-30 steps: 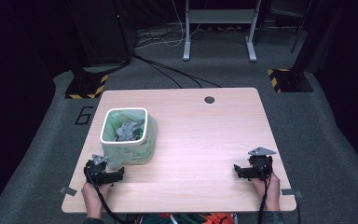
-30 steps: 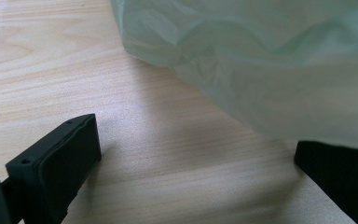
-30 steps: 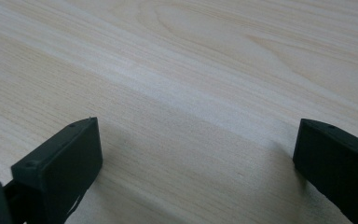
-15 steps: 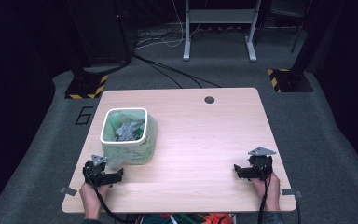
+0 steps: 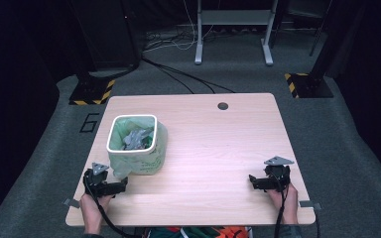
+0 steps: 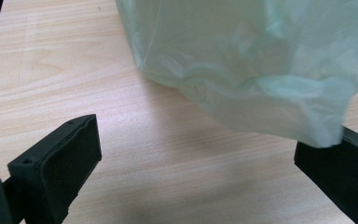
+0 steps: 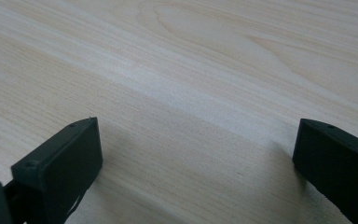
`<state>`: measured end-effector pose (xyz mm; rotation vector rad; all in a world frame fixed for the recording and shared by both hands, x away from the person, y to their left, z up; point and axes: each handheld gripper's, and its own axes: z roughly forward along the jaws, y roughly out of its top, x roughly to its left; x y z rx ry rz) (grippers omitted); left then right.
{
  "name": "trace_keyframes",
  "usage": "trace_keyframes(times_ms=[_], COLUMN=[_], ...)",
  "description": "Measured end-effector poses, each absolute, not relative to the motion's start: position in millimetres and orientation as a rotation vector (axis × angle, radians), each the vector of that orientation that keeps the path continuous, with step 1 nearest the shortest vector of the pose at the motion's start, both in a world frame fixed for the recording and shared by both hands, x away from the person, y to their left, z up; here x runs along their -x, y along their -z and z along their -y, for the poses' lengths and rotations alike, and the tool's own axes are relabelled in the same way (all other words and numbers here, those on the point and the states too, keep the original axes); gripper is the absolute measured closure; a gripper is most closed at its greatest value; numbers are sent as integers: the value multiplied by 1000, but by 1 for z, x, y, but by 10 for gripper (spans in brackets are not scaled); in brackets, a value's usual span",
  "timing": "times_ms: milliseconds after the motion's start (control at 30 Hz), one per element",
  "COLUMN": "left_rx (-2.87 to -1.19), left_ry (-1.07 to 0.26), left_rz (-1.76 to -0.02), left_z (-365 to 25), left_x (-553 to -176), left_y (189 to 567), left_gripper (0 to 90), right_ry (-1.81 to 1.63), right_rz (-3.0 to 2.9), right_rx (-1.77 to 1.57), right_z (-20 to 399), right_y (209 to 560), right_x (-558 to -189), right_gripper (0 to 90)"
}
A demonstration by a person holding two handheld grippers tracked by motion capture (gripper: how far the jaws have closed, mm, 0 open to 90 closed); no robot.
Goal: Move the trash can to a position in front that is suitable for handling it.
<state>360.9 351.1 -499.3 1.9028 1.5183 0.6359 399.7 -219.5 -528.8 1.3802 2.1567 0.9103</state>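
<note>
A small white-rimmed bin (image 5: pixel 133 146) lined with a pale green plastic bag (image 6: pixel 256 65) stands on the left half of the wooden table (image 5: pixel 213 144). Grey crumpled scraps lie inside it. My left gripper (image 5: pixel 121 185) rests on the table just in front of the bin, open, and a fold of the bag hangs over its right jaw without being pinched. My right gripper (image 5: pixel 252 181) rests open near the table's front right corner, with bare wood (image 7: pixel 191 116) between its jaws.
A round cable hole (image 5: pixel 222 105) sits near the table's far edge. Beyond the table are a grey carpet, black cables, a metal stand's legs (image 5: pixel 233 34) and yellow-black striped floor plates (image 5: pixel 92 91).
</note>
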Motion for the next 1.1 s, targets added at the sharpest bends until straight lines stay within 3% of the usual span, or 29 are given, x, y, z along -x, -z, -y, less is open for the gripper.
trace_keyframes(times_ms=[1100], left_rx=[-1949], left_ry=[-696], left_rz=[-1450], left_z=[-345], left_x=[-354], left_y=[432], left_gripper=[1], right_ry=[-910], right_rz=[-2156], right_rx=[-1380], right_z=[220], right_y=[529], right_x=[-400], right_gripper=[4])
